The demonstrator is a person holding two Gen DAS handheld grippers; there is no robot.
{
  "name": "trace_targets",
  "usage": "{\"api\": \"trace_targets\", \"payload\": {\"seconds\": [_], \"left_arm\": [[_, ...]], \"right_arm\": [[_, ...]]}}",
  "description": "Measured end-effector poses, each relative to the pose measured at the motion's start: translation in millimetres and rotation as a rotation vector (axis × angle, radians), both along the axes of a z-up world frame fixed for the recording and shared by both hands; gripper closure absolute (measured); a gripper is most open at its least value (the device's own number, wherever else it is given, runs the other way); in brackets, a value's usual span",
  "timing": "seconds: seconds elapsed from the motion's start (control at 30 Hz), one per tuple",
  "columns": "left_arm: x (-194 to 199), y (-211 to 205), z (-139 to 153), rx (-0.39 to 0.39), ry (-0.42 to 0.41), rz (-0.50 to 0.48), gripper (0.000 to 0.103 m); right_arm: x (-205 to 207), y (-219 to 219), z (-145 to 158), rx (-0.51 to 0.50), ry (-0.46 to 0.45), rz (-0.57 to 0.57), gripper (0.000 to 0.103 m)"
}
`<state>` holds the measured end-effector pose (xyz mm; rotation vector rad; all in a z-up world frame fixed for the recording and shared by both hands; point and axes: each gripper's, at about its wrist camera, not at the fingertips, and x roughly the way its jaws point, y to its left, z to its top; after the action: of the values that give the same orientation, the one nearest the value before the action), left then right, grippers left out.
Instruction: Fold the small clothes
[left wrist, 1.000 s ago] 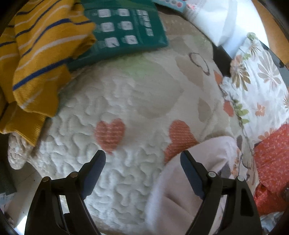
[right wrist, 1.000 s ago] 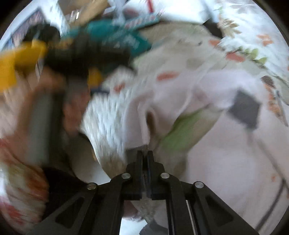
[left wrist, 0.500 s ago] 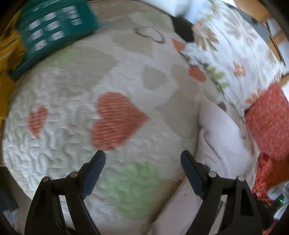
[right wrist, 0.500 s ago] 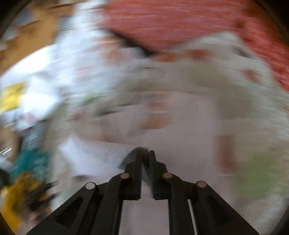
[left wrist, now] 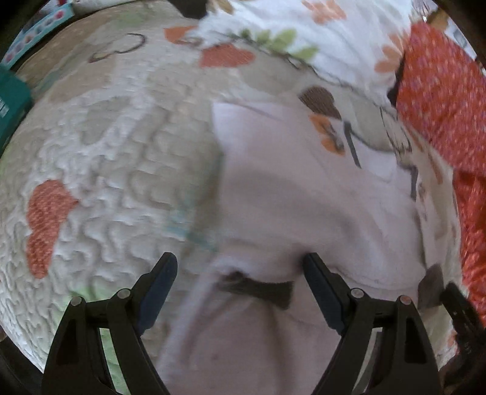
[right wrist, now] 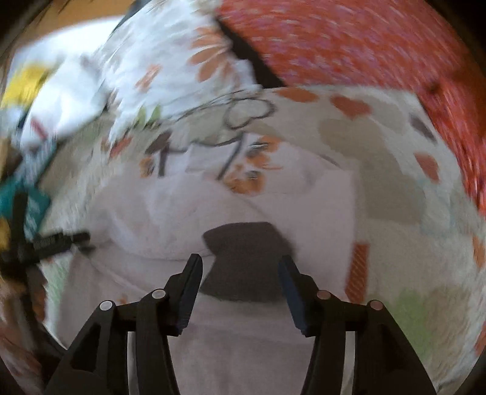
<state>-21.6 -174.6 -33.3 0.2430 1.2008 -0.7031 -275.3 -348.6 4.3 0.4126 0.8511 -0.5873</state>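
In the left wrist view, a quilted bedspread (left wrist: 115, 158) printed with hearts is seen under everything, with a floral pillow (left wrist: 319, 27) at the top, a red dotted fabric (left wrist: 440, 100) at the right edge and a teal package (left wrist: 12, 103) at the left edge. A pale pink garment (left wrist: 288, 194) is spread on the bedspread, a dark collar band (left wrist: 261, 288) lying near its lower part. The left hand-held gripper (left wrist: 240, 273) is held wide open above that band, and nothing is clamped between its jaws. In the right wrist view, much is blurred; the floral pillow (right wrist: 170, 66) and the red dotted fabric (right wrist: 349, 45) are seen at the top, and the teal package (right wrist: 33, 206) at the left. The pale pink garment (right wrist: 243, 349) lies below, with a dark patch (right wrist: 243, 258) on it. The right hand-held gripper (right wrist: 240, 267) is caught with its jaws opening, the dark patch between them but not pressed.
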Motion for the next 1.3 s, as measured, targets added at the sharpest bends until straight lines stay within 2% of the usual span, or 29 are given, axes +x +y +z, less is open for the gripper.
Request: {"api": "trace_targets", "payload": {"seconds": [0.1, 0.2, 0.23, 0.27, 0.33, 0.43, 0.5, 0.57, 0.63, 0.7, 0.73, 0.8, 0.97, 1.07, 1.23, 1.27, 1.3], "left_arm": [[-6.6, -16.1, -5.6, 0.044, -0.026, -0.024, 0.019], [-9.7, -23.8, -7.7, 0.075, -0.044, -0.034, 0.019], [-10.2, -24.6, -6.2, 0.073, -0.042, -0.038, 0.019], [-10.7, -25.1, -3.6, 0.057, -0.031, -0.046, 0.019], [-10.2, -25.6, 1.0, 0.034, -0.019, -0.054, 0.019], [-4.7, -18.6, 7.9, 0.014, -0.025, -0.044, 0.019], [-0.9, -16.0, 6.5, 0.01, -0.011, -0.037, 0.019], [1.7, -15.7, 1.9, 0.02, 0.004, -0.029, 0.019], [5.4, -16.0, -4.5, 0.038, 0.014, -0.02, 0.019], [8.3, -13.8, -7.2, 0.038, 0.018, -0.019, 0.019], [8.5, -13.1, -7.0, 0.036, 0.015, -0.022, 0.018], [8.3, -12.2, -7.4, 0.037, 0.009, -0.033, 0.018], [6.1, -4.8, -11.0, 0.063, -0.038, -0.071, 0.014], [9.2, -2.9, -12.9, 0.08, -0.08, -0.056, 0.012], [12.6, 0.0, -13.0, 0.072, -0.101, -0.043, 0.012], [12.5, -0.3, -13.0, 0.074, -0.106, -0.044, 0.012], [13.1, -0.4, -12.4, 0.074, -0.106, -0.041, 0.012]], "right_arm": [[30.0, 13.8, -7.9, -0.129, 0.087, 0.074, 0.04], [47.8, 21.4, -27.7, -0.256, 0.261, 0.132, 0.041], [45.5, 21.1, -30.5, -0.27, 0.281, 0.146, 0.062], [40.8, 17.3, -31.1, -0.256, 0.285, 0.151, 0.088], [23.2, -3.0, -23.3, -0.165, 0.227, 0.119, 0.095], [-11.1, -50.8, -4.0, 0.003, 0.069, -0.021, 0.095], [-38.8, -87.7, -0.1, 0.164, -0.064, -0.129, 0.095], [-67.1, -124.5, -12.9, 0.32, -0.164, -0.274, 0.093], [-87.7, -144.7, -26.8, 0.374, -0.185, -0.395, 0.09], [-104.2, -152.4, -32.8, 0.378, -0.191, -0.462, 0.078], [-110.0, -152.7, -31.6, 0.374, -0.195, -0.465, 0.073], [-116.0, -146.8, -26.0, 0.348, -0.201, -0.439, 0.068], [-106.0, -108.6, -0.4, 0.131, -0.177, -0.292, 0.046], [-94.1, -100.2, -3.6, 0.045, -0.141, -0.259, 0.043], [-81.1, -112.0, -31.6, 0.099, -0.091, -0.241, 0.043], [-78.1, -114.0, -36.8, 0.101, -0.064, -0.239, 0.048], [-75.1, -116.0, -40.2, 0.113, -0.05, -0.233, 0.063]]}}
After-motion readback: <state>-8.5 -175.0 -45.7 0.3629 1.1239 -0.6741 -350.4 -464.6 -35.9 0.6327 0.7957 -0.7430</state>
